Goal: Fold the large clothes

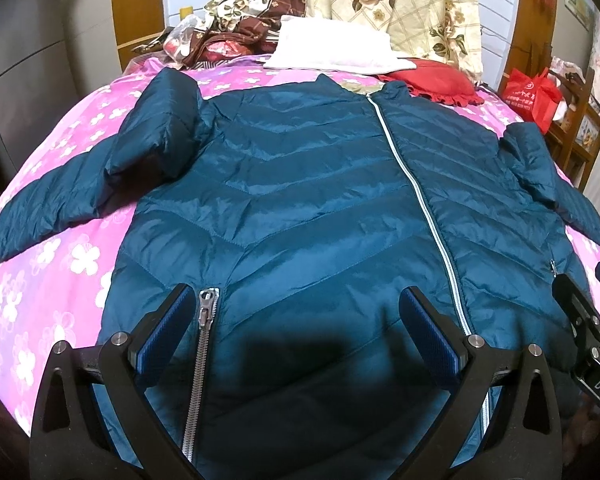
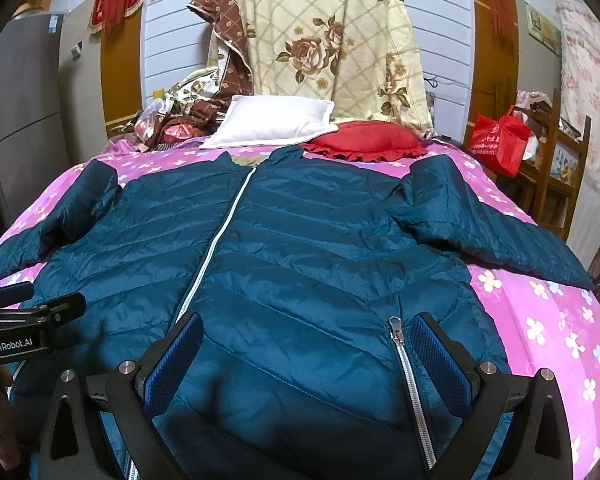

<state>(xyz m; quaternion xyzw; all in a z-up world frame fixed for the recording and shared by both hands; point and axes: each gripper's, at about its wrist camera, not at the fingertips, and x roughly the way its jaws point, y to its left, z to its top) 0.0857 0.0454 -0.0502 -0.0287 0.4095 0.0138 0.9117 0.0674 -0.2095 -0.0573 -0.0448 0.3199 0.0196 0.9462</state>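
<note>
Your jacket [image 1: 300, 184] lies flat and face up on the pink flowered bedspread [image 1: 60, 264], zipped shut, collar toward the far end and hem nearest you. Your left gripper [image 1: 296, 320] hangs over the near left part of the hem with its fingers spread wide, holding nothing, a pocket zipper [image 1: 206, 312] just inside its left finger. Your right gripper [image 2: 306, 344] hangs over the near right part, likewise spread and empty, with the other pocket zipper [image 2: 396, 332] just beside its right finger. The left sleeve [image 1: 72, 184] bends back on itself; the right sleeve [image 2: 496, 232] stretches out to the right. Beyond the collar rest a white pillow [image 2: 272, 120] and a red cushion [image 2: 368, 140].
</note>
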